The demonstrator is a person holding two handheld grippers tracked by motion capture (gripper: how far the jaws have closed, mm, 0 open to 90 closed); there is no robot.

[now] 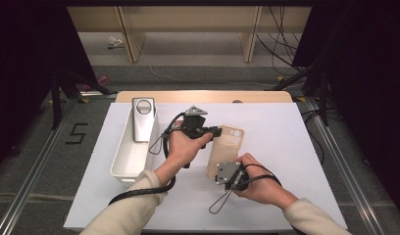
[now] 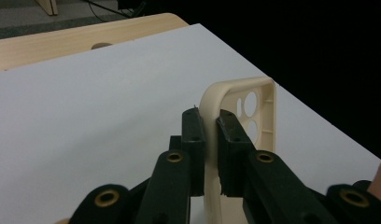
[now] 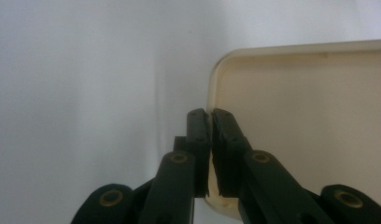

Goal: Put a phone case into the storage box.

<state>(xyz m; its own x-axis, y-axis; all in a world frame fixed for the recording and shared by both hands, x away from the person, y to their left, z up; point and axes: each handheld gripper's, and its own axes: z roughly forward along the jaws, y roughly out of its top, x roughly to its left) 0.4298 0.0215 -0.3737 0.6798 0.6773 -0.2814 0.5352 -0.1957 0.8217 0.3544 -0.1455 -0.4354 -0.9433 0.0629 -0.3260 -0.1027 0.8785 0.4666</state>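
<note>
- The cream, rectangular plastic phone case [image 1: 226,151] is held between the two grippers, over the white table cover [image 1: 286,147].
- The left gripper [image 2: 210,122] is clenched on the case's side rim near the end with the round camera holes; one jaw is outside the rim, the other inside.
- The right gripper [image 3: 209,116] grasps the rim at the opposite, plain end, close to a rounded corner.
- A white, long plastic bin [image 1: 132,154] stands beyond the left hand [image 1: 186,147], with a silver, flat metal device [image 1: 143,117] leaning in it.
</note>
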